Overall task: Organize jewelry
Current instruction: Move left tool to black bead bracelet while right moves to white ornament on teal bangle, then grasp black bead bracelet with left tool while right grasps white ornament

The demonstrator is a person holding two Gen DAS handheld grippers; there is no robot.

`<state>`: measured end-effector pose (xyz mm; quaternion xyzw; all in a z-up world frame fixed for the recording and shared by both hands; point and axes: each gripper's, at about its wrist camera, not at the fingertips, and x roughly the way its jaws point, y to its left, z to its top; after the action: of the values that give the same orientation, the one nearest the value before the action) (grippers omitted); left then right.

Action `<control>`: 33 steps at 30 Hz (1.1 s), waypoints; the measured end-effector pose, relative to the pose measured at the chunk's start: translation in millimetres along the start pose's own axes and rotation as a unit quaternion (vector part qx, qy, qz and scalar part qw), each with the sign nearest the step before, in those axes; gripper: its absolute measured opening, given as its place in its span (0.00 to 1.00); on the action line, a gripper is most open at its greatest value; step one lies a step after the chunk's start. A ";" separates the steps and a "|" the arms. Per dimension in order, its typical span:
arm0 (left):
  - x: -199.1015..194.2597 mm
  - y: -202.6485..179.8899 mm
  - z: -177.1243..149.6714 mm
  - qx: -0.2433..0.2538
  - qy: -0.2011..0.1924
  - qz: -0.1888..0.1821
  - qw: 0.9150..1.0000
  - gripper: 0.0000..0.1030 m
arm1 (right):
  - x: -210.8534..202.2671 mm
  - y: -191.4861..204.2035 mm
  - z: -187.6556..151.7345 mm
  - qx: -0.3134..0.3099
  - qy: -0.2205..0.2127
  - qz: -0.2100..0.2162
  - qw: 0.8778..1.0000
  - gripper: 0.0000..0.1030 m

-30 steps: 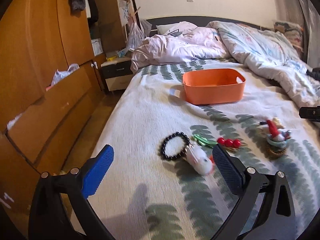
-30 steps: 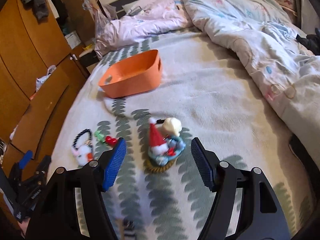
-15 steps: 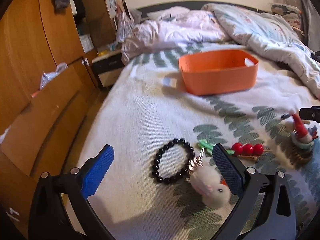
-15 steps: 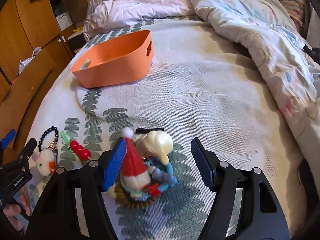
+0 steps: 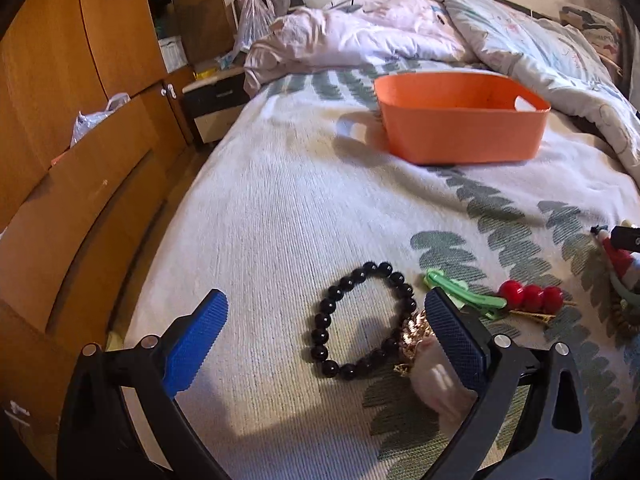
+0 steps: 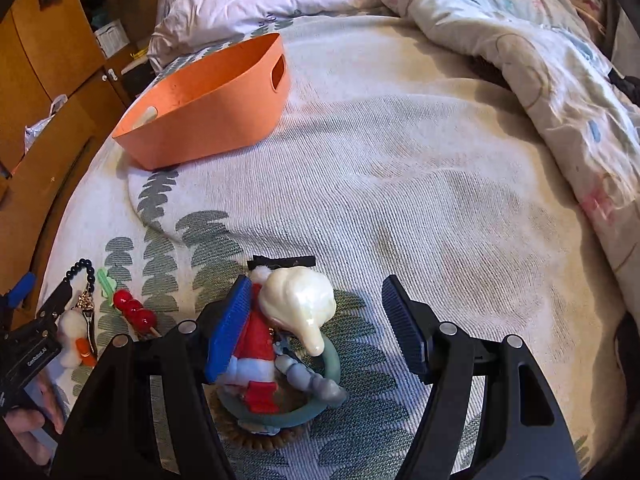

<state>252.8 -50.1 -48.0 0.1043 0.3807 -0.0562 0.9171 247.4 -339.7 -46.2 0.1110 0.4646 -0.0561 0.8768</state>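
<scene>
A black bead bracelet (image 5: 320, 334) lies on the bedspread between the fingers of my open left gripper (image 5: 324, 320); the gripper hangs just above it. A gold chain ties the bracelet to a white plush charm (image 5: 436, 384), half hidden behind the right finger. A green clip (image 5: 464, 296) and a red berry pin (image 5: 530, 296) lie beside it. My right gripper (image 6: 318, 312) stands open around a small pile: a pearly shell clip (image 6: 298, 304), a red Santa ornament (image 6: 256, 340) and a teal bangle (image 6: 320, 408). The left pad sits against the ornament. An orange basket (image 5: 460, 128) (image 6: 208, 92) stands farther up the bed.
A black hairpin (image 6: 280, 262) lies just beyond the pile. Rumpled quilts (image 6: 520, 40) cover the bed's far and right side. Wooden wardrobe doors (image 5: 80, 160) and a nightstand (image 5: 216, 104) line the left. A hand holds the left gripper (image 6: 40, 294) at the edge of the right wrist view.
Both grippers have come down and forward toward the bedspread. The bracelet now lies between the left fingers and the ornament pile between the right ones. Neither pair of jaws has changed its width.
</scene>
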 end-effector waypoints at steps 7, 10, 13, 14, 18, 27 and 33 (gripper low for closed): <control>12.8 4.5 0.4 -0.015 0.021 -0.024 0.999 0.95 | 5.6 4.6 -1.6 -0.006 0.005 0.001 1.000 0.68; 17.6 4.0 0.1 -0.018 0.030 -0.035 0.999 0.95 | 8.8 7.5 -3.4 -0.012 0.009 -0.001 1.000 0.67; 20.0 2.5 0.8 -0.019 0.033 -0.035 0.999 0.95 | 9.4 9.8 -4.9 -0.017 0.008 -0.004 1.000 0.65; 19.9 1.4 0.7 -0.018 0.032 -0.034 0.999 0.95 | 9.1 10.1 -5.3 -0.017 0.008 -0.004 1.000 0.65; 19.4 -0.4 1.0 -0.015 0.031 -0.034 0.999 0.95 | 7.2 10.8 -5.4 -0.017 0.006 0.002 1.000 0.54; 10.7 -9.0 0.1 -0.001 0.016 -0.039 0.999 0.65 | 1.9 13.4 -4.2 -0.018 0.005 0.013 1.000 0.37; 6.9 -10.0 0.7 -0.003 0.015 -0.039 0.999 0.27 | -5.5 12.7 -2.9 -0.015 -0.005 0.014 1.000 0.36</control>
<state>256.3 -60.2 -53.8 0.0872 0.3983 -0.0890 0.9087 244.5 -326.7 -41.4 0.1039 0.4596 -0.0376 0.8812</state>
